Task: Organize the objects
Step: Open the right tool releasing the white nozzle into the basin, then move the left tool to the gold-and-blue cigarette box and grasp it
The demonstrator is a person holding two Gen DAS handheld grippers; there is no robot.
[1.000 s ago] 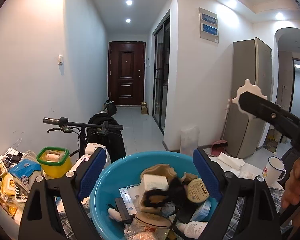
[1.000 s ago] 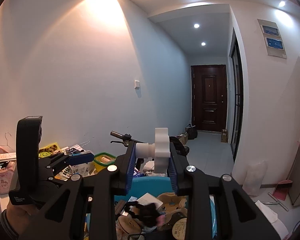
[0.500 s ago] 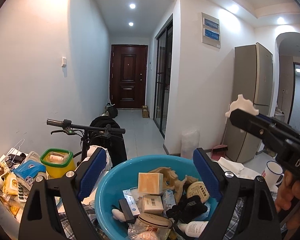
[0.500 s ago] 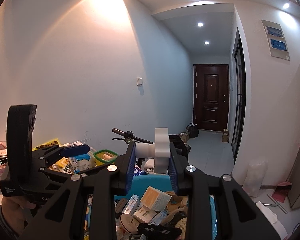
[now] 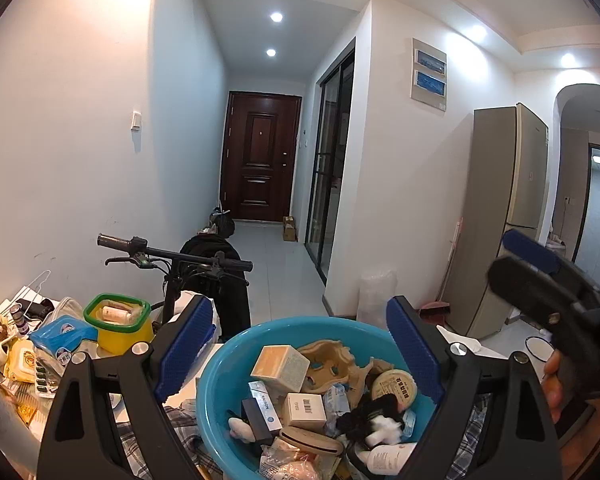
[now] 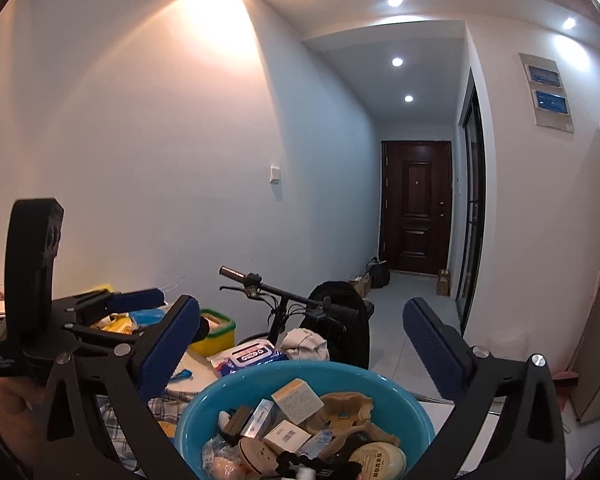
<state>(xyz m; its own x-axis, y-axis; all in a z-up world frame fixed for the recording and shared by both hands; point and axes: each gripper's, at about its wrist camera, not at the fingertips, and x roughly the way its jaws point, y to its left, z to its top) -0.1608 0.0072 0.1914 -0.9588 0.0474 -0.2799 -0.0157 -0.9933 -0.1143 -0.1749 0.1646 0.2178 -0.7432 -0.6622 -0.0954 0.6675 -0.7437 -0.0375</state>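
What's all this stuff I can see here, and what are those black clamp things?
basin: one, turquoise, centre front, full of small boxes, a tin and packets
white knob: one, lying in the basin, right side
yellow tub: one, green rim, left of basin
wet wipes pack: one, blue and white, behind basin
bicycle: one, black, by the left wall
door: one, dark brown, end of hallway
fridge: one, beige, right
mug: one, white, right
left hand-held gripper: black, blue pads, open, empty
right hand-held gripper: same, jaws opening, empty
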